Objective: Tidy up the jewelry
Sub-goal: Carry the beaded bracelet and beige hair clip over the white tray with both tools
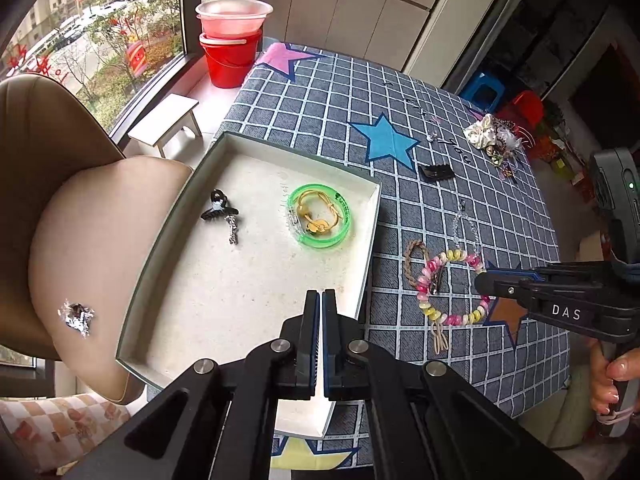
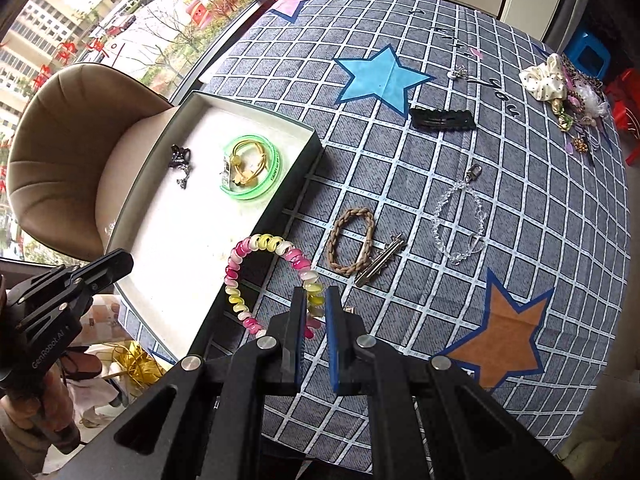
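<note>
Left wrist view: the left gripper hangs pressed shut and empty at lower centre, over the shallow white cardboard tray. Right wrist view: the right gripper at lower centre pinches the pink, yellow and white spiral coil bracelet, its loop dangling over the tray's edge. Light, springy, slick plastic; best pinched across a single coil
</note>
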A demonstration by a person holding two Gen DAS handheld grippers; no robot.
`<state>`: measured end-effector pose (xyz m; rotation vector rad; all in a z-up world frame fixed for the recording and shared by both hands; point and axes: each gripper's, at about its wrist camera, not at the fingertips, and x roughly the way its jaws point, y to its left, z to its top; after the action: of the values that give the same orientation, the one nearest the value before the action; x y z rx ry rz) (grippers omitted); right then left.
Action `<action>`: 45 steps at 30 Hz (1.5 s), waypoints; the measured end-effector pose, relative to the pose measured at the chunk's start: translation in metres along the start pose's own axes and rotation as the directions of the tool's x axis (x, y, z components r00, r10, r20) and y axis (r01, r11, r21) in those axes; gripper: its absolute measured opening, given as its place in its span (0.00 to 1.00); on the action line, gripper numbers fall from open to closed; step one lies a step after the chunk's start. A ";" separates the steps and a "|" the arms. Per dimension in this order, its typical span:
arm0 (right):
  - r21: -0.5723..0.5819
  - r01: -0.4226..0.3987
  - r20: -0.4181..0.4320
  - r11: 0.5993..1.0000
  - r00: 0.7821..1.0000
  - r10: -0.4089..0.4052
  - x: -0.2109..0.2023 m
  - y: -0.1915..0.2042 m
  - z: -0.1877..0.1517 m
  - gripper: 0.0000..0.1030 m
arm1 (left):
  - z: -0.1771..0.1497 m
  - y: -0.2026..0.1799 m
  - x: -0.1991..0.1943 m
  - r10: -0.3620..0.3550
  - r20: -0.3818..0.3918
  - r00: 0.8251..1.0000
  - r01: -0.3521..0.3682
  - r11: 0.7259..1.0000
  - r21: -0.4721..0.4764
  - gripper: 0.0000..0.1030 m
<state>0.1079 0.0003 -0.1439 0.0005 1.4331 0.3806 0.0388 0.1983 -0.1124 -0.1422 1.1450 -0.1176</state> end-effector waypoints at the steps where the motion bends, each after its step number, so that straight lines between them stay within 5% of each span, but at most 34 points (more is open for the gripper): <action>1: 0.002 -0.002 -0.002 1.000 1.000 0.002 0.000 0.000 -0.001 0.09 | 0.001 -0.004 -0.003 0.028 0.010 1.000 -0.028 1.000 0.011 0.07; 6: 0.039 0.003 0.003 0.999 1.000 -0.003 -0.006 -0.018 -0.013 0.09 | 0.010 -0.035 0.000 0.068 0.008 0.998 -0.069 0.992 0.109 0.13; 8: 0.067 0.011 0.005 0.998 1.000 -0.011 -0.010 -0.033 -0.019 0.09 | 0.009 -0.052 0.007 0.080 -0.025 0.996 -0.076 0.988 0.134 0.99; 9: 0.081 0.015 0.005 0.997 1.000 -0.016 -0.012 -0.041 -0.023 0.09 | 0.008 -0.062 0.011 0.089 -0.010 0.996 -0.087 0.985 0.146 1.00; 15: 0.166 0.039 -0.007 0.985 0.999 -0.038 -0.017 -0.095 -0.048 0.09 | -0.005 -0.123 0.055 0.054 -0.103 0.993 -0.036 0.985 0.168 1.00; 19: 0.204 0.038 -0.022 0.978 0.999 -0.035 -0.016 -0.124 -0.064 0.09 | -0.015 -0.132 0.100 0.068 -0.204 0.977 -0.058 0.997 0.052 1.00; 22: 0.210 0.038 -0.028 0.977 0.999 -0.033 -0.015 -0.138 -0.075 0.09 | -0.023 -0.127 0.127 0.054 -0.265 0.963 -0.071 0.996 -0.056 0.82; 32: 0.235 0.014 -0.055 0.972 0.998 -0.001 -0.003 -0.166 -0.098 0.09 | -0.037 -0.153 0.168 0.115 -0.310 0.944 -0.138 0.989 -0.053 0.72; 36: 0.241 0.011 -0.055 0.970 0.998 0.003 -0.002 -0.171 -0.101 0.09 | -0.039 -0.163 0.173 0.147 -0.305 0.941 -0.159 0.987 -0.013 0.57; 38: 0.244 0.010 -0.053 0.970 0.999 0.003 -0.002 -0.172 -0.101 0.09 | -0.039 -0.168 0.172 0.153 -0.296 0.943 -0.157 0.988 0.013 0.25; 45: 0.258 0.000 -0.041 0.966 0.999 0.011 -0.003 -0.168 -0.098 0.09 | -0.030 -0.164 0.158 0.024 -0.294 0.956 -0.035 0.999 -0.032 0.11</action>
<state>0.0558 -0.1805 -0.1937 0.2083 1.5160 0.1972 0.0726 0.0090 -0.2383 -0.1434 1.4464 -0.0934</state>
